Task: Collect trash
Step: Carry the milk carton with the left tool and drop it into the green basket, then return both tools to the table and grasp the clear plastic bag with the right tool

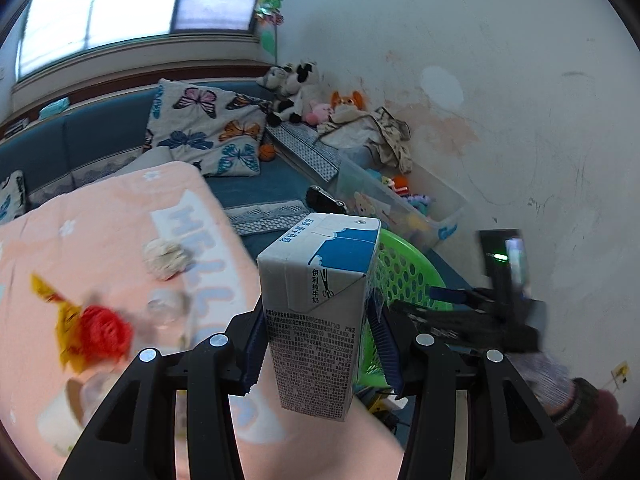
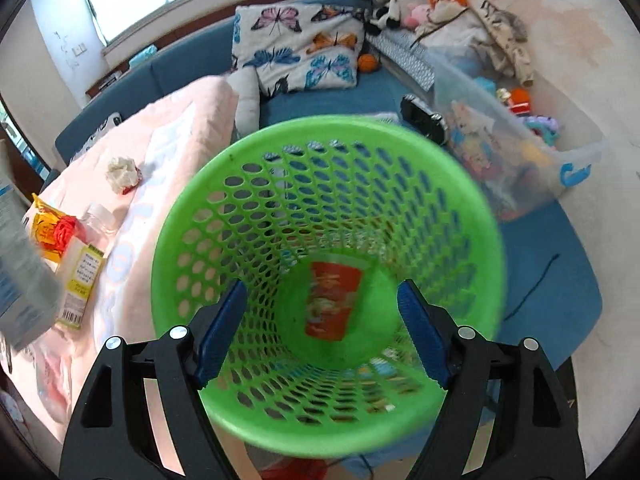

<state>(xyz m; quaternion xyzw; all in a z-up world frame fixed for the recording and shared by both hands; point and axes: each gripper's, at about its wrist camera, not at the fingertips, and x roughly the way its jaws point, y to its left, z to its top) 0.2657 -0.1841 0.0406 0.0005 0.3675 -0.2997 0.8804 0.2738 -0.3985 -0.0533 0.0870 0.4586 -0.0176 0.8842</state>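
My left gripper is shut on a white and blue milk carton, held upright in the air. The carton also shows blurred at the left edge of the right wrist view. The green mesh basket sits just behind and right of the carton. My right gripper grips the near rim of the green basket, which is tilted toward the camera. A red cup lies at the basket's bottom. My right gripper also shows in the left wrist view.
On the pink blanket lie a crumpled paper ball, a yellow wrapper with red netting, a clear plastic bottle and a paper cup. A clear toy bin, a butterfly pillow and plush toys stand behind on the blue couch.
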